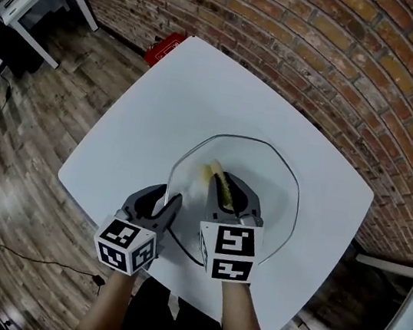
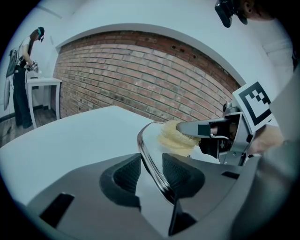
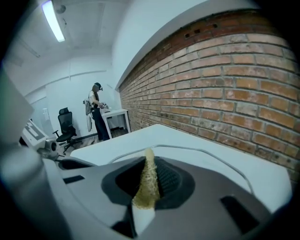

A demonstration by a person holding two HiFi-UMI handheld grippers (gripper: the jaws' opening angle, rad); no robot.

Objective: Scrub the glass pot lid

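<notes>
Right gripper [image 3: 151, 176] is closed on a yellow scrub sponge [image 2: 176, 138], held edge-on with its tip at the glass pot lid [image 1: 274, 179]. Lid lies on the white tabletop [image 1: 164, 91]. Left gripper [image 2: 151, 173] clamps the lid's near rim. Best: press sponge down, small circles, firm left clamp so lid won't skid.

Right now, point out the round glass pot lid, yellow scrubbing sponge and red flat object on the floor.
round glass pot lid [image 1: 278, 181]: head view, bare glass near far rim.
yellow scrubbing sponge [image 2: 174, 139]: left gripper view, middle of pad.
red flat object [image 1: 165, 49]: head view, top face.
</notes>
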